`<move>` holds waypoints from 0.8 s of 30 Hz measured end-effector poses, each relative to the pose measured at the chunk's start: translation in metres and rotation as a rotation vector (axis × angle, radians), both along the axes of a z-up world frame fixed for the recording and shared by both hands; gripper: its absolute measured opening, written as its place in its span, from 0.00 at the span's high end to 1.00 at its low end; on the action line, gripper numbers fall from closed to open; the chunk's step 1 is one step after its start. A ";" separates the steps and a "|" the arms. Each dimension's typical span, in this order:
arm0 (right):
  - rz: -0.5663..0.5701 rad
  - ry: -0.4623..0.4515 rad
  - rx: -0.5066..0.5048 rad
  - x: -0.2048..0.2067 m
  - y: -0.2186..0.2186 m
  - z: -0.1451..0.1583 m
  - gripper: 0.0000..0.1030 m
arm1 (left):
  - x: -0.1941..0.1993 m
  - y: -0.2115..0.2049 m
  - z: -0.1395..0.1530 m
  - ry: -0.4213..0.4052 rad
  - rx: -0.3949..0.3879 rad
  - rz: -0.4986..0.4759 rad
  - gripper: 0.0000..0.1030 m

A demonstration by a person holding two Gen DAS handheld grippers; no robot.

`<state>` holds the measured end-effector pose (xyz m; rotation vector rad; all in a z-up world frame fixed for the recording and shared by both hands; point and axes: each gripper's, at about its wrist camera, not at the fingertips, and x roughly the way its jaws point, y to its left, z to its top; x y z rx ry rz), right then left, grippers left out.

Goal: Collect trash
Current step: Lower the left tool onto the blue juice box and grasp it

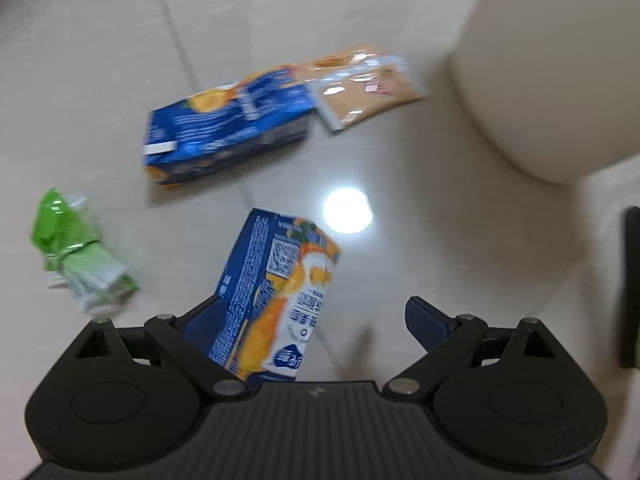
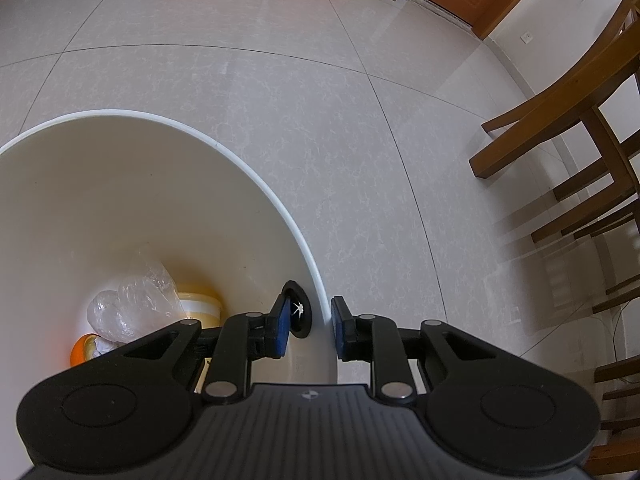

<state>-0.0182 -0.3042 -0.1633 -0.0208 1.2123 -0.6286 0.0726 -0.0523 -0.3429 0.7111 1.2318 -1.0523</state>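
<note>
The left gripper point(image 1: 316, 328) stands wide open over a blue-and-orange juice carton point(image 1: 276, 296); the carton lies against one finger and clear of the other, not gripped. The right gripper point(image 2: 310, 328) is nearly closed, straddling the rim of the cream plastic bin point(image 2: 200, 132) and apparently pinching its wall. Inside the bin lie crumpled clear film point(image 2: 132, 300) and a yellow-lidded tub point(image 2: 200, 306). Progress is judged partial. Outstanding beside the bin, on glossy tile: that carton, a second creased cardboard carton point(image 1: 228, 128), a flat tan sachet point(image 1: 368, 92) and a crumpled green foil wrapper point(image 1: 76, 252).
</note>
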 end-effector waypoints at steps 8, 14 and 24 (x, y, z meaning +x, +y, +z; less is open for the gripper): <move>0.000 0.004 -0.009 -0.001 0.001 -0.001 0.74 | -0.010 -0.003 -0.012 -0.157 0.065 -0.078 0.08; -0.001 0.005 -0.009 0.001 0.003 -0.002 0.74 | -0.010 -0.005 -0.018 -0.165 0.071 -0.103 0.08; 0.001 0.007 -0.012 0.002 0.003 -0.003 0.74 | -0.011 -0.005 -0.027 -0.138 0.059 -0.051 0.41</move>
